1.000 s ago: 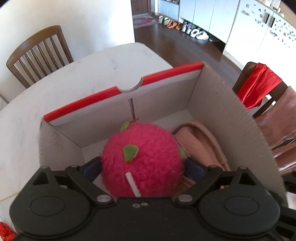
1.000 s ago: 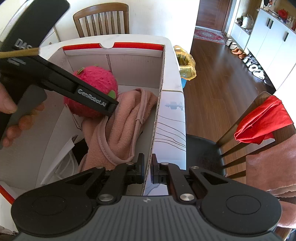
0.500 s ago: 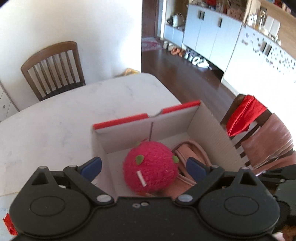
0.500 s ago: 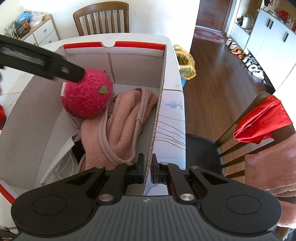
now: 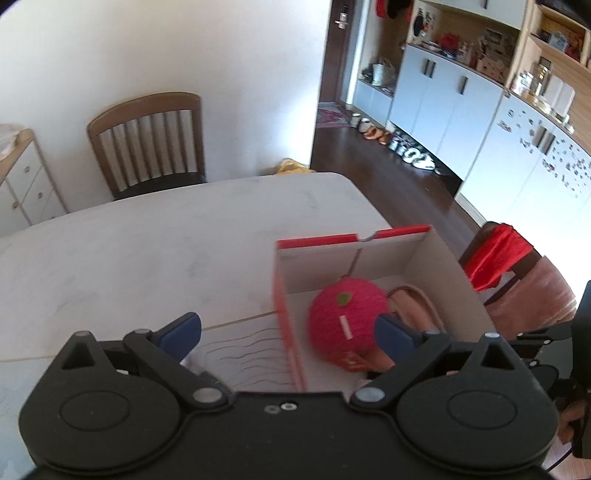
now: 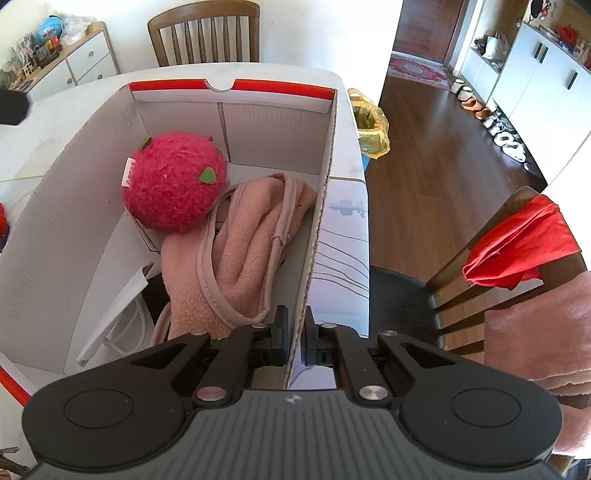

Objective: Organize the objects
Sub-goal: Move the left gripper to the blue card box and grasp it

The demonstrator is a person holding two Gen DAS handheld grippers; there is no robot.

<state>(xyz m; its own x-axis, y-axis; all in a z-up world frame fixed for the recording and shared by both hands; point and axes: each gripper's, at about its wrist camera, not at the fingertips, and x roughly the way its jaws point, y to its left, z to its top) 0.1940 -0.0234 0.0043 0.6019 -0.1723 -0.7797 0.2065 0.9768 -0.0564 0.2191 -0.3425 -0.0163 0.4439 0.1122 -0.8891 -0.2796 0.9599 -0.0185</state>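
You've let the red plush ball (image 6: 173,182) drop into the box (image 6: 314,236) beside the pink fleece (image 6: 240,254), your left gripper (image 5: 288,332) spread and lifted clear, seemingly empty, while your right gripper (image 6: 293,339) pinches the box wall.

Pink plush ball (image 6: 173,182) inside box (image 6: 48,229)

The left wrist view looks down and forward from above the desk (image 5: 147,258), beside the box's (image 5: 443,273) left wall, well back from it, taking in the room beyond. The right wrist view sits close over the box's (image 6: 51,221) right wall, looking steeply down inside. Both share the box interior, the pink plush ball (image 5: 347,314) (image 6: 173,184), and the far wooden chair (image 5: 147,140) (image 6: 203,33).
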